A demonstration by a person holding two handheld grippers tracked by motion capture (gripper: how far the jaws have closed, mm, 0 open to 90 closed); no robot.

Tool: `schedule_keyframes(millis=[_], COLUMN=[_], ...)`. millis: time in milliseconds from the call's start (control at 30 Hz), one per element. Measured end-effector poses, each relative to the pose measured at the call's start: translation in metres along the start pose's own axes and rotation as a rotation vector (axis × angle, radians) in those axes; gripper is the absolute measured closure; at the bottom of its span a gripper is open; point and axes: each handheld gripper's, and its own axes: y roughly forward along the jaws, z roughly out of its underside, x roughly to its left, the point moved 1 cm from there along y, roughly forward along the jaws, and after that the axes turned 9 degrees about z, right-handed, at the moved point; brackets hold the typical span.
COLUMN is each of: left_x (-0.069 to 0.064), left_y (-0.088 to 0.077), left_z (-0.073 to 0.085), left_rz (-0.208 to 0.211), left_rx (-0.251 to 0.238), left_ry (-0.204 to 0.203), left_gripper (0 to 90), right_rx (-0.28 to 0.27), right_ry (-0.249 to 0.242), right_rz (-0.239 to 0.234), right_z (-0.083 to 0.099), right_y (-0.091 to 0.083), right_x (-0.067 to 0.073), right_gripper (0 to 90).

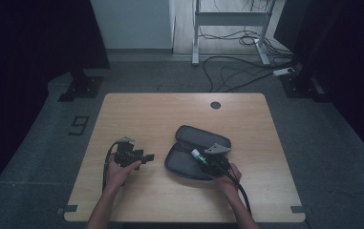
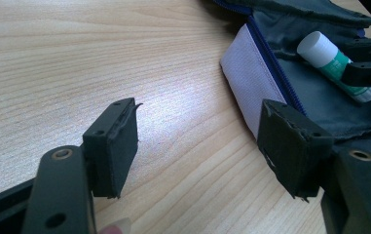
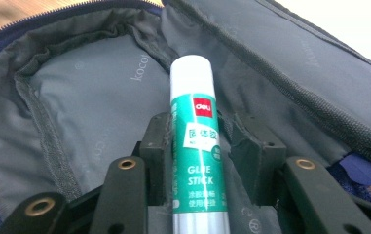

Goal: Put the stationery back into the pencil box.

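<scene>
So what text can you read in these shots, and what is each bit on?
"deli": red patch on the glue stick.
"GLUE STICK": white letters on its green label.
Chinese characters on that label: too blurred to read.
"koco…": pale print on the case lining, cut off by a fold.
"9": mark on the floor left of the table.

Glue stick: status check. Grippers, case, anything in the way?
Left gripper open, empty, beside pencil case. Right gripper open, jaws astride glue stick, gap at one pad; stick over open case lining. Nothing in the way.
</scene>
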Motion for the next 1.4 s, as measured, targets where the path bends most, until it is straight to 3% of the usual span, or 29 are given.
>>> schedule_keyframes(millis=[567, 867, 1067, 1267, 1400], left_x=[0.001, 0.002, 0.002, 0.004, 0.004], left_y=[-0.002, -0.004, -0.005, -0.007, -0.007], left_z=[0.0, 0.001, 0.001, 0.002, 0.002], left_rz=[-0.001, -0.003, -0.004, -0.003, -0.004], left_rx=[-0.004, -0.004, -0.008, -0.014, -0.014], left_ry=[-0.003, -0.007, -0.011, -0.015, -0.016], left_gripper=[31.7, 31.7, 31.7, 31.7, 31.7], right_rx=[-0.09, -0.138, -0.137, -0.128, -0.122], right_ry=[0.081, 0.11, 0.103, 0.131, 0.168], right_rz=[-0.027, -0.029, 0.005, 0.029, 0.035], right_z=[-0.004, 0.0, 0.019, 0.037, 0.063], right_y=[-0.016, -0.033, -0.049, -0.056, -0.06], right_x=[-0.004, -0.016, -0.035, -0.053, -0.07], right_gripper=[41.9, 41.3, 39.9, 38.9, 37.0])
